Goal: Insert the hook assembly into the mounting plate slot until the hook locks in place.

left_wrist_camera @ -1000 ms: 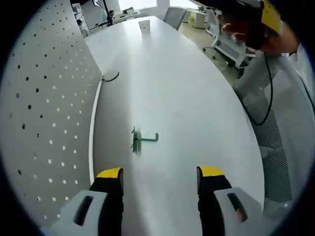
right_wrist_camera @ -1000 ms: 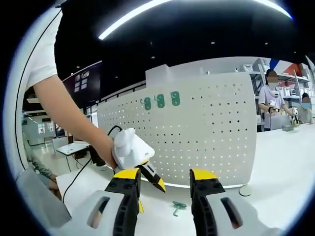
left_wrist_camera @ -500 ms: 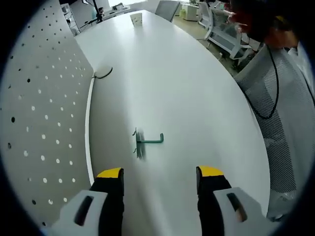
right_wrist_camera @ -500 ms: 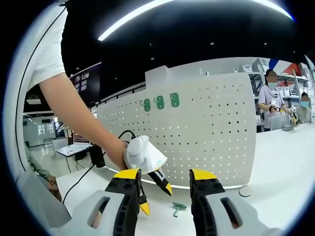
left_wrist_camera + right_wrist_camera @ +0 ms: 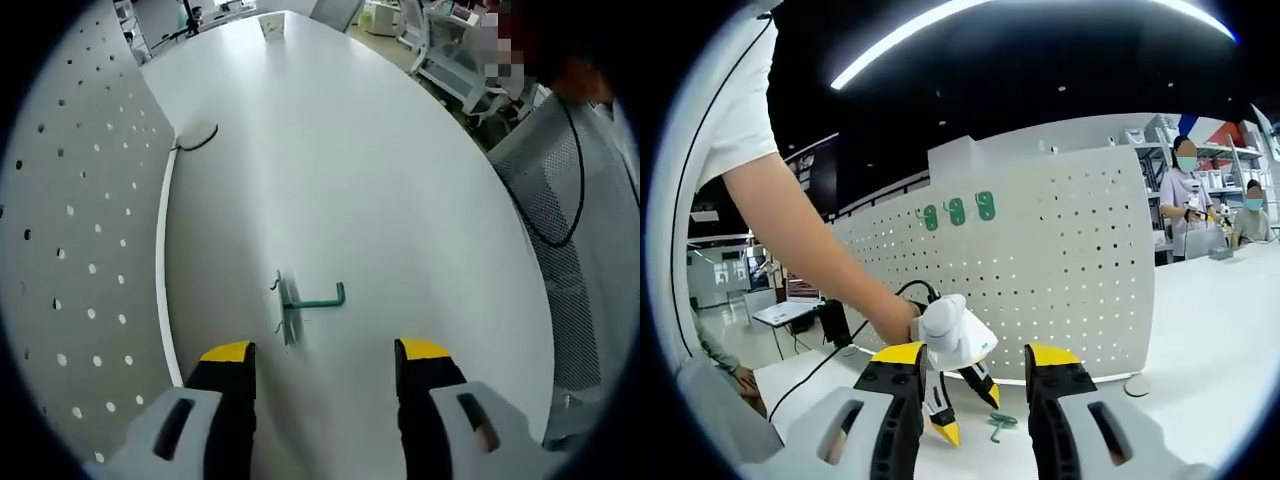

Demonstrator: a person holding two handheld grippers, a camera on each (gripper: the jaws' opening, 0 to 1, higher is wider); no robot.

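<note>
A small green hook assembly [image 5: 305, 303] lies on the white table [image 5: 380, 180], just ahead of my left gripper [image 5: 325, 355], whose yellow-tipped jaws stand open with nothing between them. The white perforated mounting plate [image 5: 60, 250] stands upright along the left. In the right gripper view the plate [image 5: 1060, 290] carries three green hooks [image 5: 955, 211] near its top. Before it a person's hand holds the left gripper [image 5: 970, 415] just over the green hook [image 5: 1002, 425]. My right gripper [image 5: 976, 358] is open and empty, some way back from them.
A black cable loop [image 5: 198, 140] lies by the plate's far end, and a small card [image 5: 270, 24] stands farther down the table. A person in a mesh top [image 5: 580, 230] is at the right edge. A white disc [image 5: 1137, 386] lies near the plate's foot.
The left gripper has come down and forward, closer to the green hook; in the right gripper view it has moved right and lower. The hook has stayed put on the table.
</note>
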